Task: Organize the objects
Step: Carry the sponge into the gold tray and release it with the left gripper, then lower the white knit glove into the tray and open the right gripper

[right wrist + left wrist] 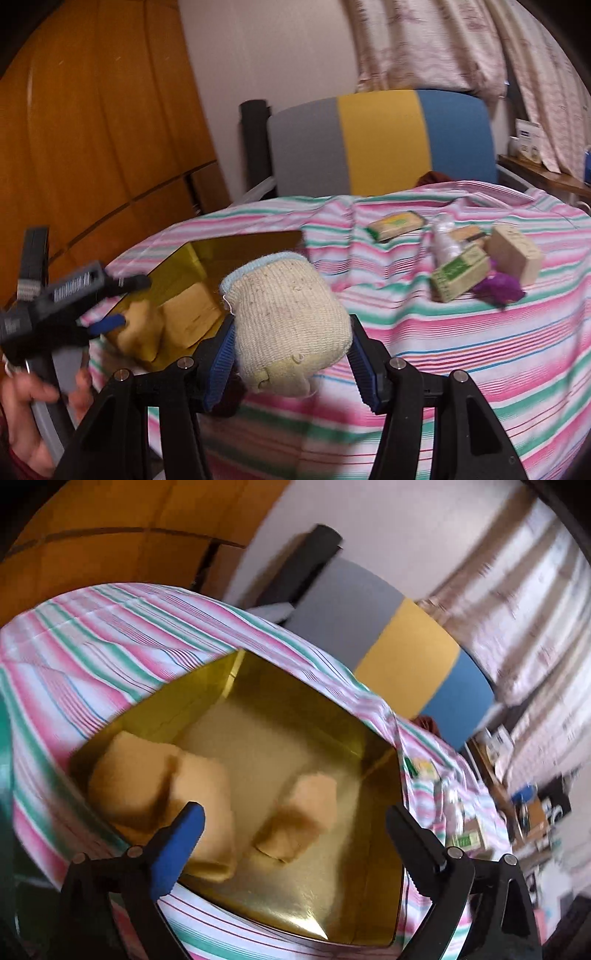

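The right gripper (291,354) pinches a rolled cream knitted sock bundle (288,321) between its blue pads, the roll standing roughly upright with its pale blue cuff edge at the top and its yellowish end hanging toward the camera. The gold tin box (236,243) lies to the left of it in the right wrist view, open side up, just beyond and left of the held bundle, so by my reading the coming move is a short carry leftward and down into the box. The left gripper (295,834) hangs over that same box with its jaws spread wide and nothing between them; in the left wrist view two folded yellow cloth bundles (147,775) lie in the box's lower left, and a smaller peach bundle (299,812) sits near the middle, leaving bare gold floor toward the upper right. The right hand clearly holds the thing to be placed, while the left is nearer the box. The bench (480,369) is covered with a pink, green and white striped cloth, wrinkled around the box. At the frame's right sit small cartons (460,273), a clear bottle (445,236) and a purple scrap (498,288). Behind stand a chair with grey, yellow and blue panels (380,140), a wooden door and pale curtains.
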A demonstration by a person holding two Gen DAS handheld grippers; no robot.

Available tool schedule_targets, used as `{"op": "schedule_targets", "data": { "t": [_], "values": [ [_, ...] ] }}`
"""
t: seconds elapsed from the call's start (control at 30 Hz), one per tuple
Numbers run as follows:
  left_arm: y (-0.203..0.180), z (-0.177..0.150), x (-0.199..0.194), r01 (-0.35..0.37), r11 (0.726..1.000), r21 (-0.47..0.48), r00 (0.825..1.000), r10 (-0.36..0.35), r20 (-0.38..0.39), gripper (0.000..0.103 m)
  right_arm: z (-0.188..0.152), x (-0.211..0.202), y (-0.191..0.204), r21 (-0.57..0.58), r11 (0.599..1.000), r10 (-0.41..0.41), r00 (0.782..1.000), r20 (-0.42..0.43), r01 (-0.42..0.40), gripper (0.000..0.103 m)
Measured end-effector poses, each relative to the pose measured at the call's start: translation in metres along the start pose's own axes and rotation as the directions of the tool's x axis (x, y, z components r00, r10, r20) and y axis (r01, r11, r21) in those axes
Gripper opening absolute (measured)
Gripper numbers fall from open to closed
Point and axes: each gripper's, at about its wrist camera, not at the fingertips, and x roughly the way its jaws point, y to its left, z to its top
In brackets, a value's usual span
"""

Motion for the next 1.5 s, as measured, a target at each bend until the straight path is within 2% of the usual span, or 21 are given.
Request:
{"op": "schedule_targets", "data": {
  "t": [0.13, 0.37, 0.53, 0.67, 0.97, 1.03, 1.37, 1.5],
  "values": [
    [0.011, 0.014, -0.012, -0.079, 0.997, -0.027, 0.995, 0.080, 0.053, 0.103, -0.003, 0.010, 0.020, -0.048, 0.998, 0.045, 0.998, -0.041, -0.047, 0.057],
    [0.033, 0.025, -0.030, -0.115, 0.988, -0.101, 0.988, 0.124, 0.092, 0.103, -0.004, 0.031, 0.054, -0.111, 0.984, 0.123, 0.984, -0.132, -0.138, 0.057],
    [0.035, 0.027, -0.036, -0.125, 0.985, -0.121, 0.986, 0.136, 0.093, 0.103, -0.001, 0.054, 0.076, -0.112, 0.968, 0.194, 0.952, -0.237, -0.225, 0.057],
    [0.036, 0.030, -0.041, -0.128, 0.983, -0.129, 0.984, 0.142, 0.106, 0.103, 0.000, 0.071, 0.087, -0.116, 0.962, 0.206, 0.933, -0.294, -0.249, 0.057],
    [0.036, 0.032, -0.040, -0.127, 0.983, -0.136, 0.985, 0.141, 0.096, 0.103, -0.002, 0.093, 0.104, -0.107, 0.957, 0.215, 0.910, -0.355, -0.268, 0.059],
    [0.035, 0.032, -0.040, -0.132, 0.984, -0.124, 0.985, 0.144, 0.098, 0.103, 0.000, 0.093, 0.103, -0.095, 0.961, 0.213, 0.912, -0.350, -0.260, 0.059],
    [0.028, 0.026, -0.033, -0.133, 0.986, -0.104, 0.987, 0.141, 0.076, 0.103, 0.013, 0.062, 0.073, -0.040, 0.987, 0.145, 0.963, -0.227, -0.158, 0.059],
    [0.020, 0.022, -0.028, -0.125, 0.989, -0.076, 0.990, 0.130, 0.054, 0.103, 0.018, 0.053, 0.063, -0.022, 0.991, 0.128, 0.973, -0.193, -0.134, 0.059]
  ]
}}
